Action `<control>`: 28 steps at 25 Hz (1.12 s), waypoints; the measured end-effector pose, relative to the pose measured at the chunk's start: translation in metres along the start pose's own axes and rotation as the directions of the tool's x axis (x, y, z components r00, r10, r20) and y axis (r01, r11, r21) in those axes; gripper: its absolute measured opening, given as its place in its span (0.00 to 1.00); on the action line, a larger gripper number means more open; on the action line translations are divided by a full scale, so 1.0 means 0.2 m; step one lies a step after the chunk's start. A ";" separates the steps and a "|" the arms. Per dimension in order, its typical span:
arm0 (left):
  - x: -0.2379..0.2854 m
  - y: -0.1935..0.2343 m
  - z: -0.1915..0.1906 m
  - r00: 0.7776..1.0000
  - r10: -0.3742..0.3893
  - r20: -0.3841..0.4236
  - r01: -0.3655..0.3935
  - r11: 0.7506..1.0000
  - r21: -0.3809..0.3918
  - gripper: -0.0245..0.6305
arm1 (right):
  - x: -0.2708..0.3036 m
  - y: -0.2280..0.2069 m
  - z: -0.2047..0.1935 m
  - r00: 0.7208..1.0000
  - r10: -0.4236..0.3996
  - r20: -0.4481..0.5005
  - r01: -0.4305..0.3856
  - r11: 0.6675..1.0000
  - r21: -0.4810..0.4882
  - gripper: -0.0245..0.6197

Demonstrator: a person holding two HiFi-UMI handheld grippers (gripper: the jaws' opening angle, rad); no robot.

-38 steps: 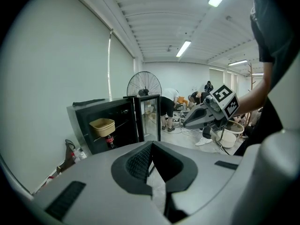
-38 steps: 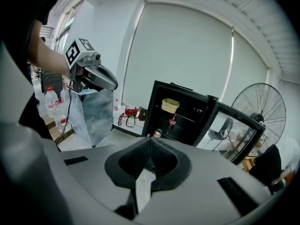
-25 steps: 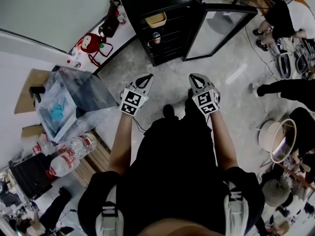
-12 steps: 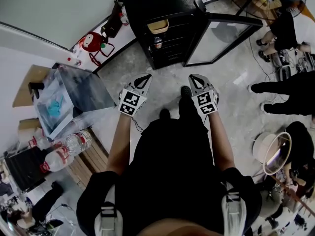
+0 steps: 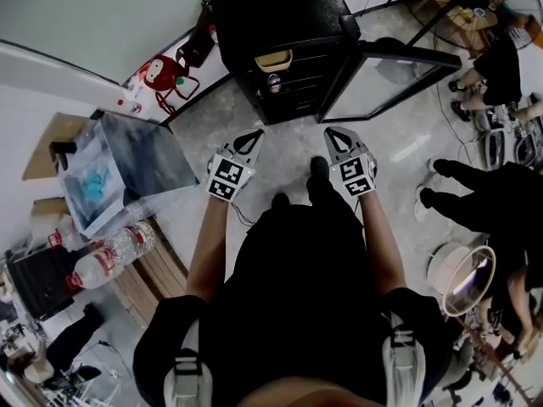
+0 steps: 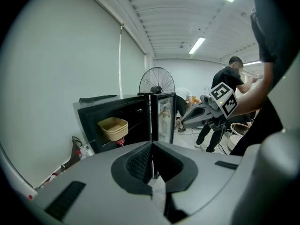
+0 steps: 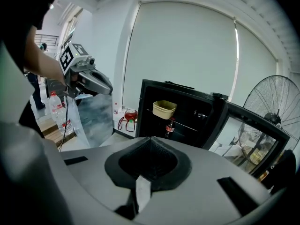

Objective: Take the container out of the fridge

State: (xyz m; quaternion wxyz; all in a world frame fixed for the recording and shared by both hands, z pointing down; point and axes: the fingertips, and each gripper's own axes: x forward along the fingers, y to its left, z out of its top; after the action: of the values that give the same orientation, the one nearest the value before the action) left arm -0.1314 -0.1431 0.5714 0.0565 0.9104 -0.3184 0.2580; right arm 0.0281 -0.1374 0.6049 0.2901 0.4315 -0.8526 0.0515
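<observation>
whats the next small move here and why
Probably step toward the black fridge and open the right gripper. The fridge's glass door is already open and the tan plastic container sits inside near the top. But both the right gripper and the left gripper hang well short of it, jaws together and empty.

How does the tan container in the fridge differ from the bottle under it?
The container is tan, wide and low; the bottle is dark, slim, red-labelled. The container sits on the upper shelf, the bottle on a shelf lower down. Both stand inside the open fridge.
</observation>
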 end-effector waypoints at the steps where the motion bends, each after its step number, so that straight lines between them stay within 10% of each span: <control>1: 0.01 0.02 0.00 1.000 0.008 0.000 -0.008 1.000 -0.004 0.07 | 0.02 -0.02 0.01 1.000 0.009 0.006 -0.009 1.000 -0.007 0.04; 28: 0.33 0.25 0.22 0.991 0.130 -0.039 -0.130 0.991 -0.019 0.07 | 0.29 -0.39 0.11 0.987 0.157 0.020 -0.155 0.987 -0.050 0.04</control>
State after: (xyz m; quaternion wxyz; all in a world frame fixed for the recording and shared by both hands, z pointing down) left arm -0.0985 -0.2302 0.5648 0.0554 0.8820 -0.3787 0.2750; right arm 0.0519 -0.2337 0.6050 0.2852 0.3569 -0.8882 0.0483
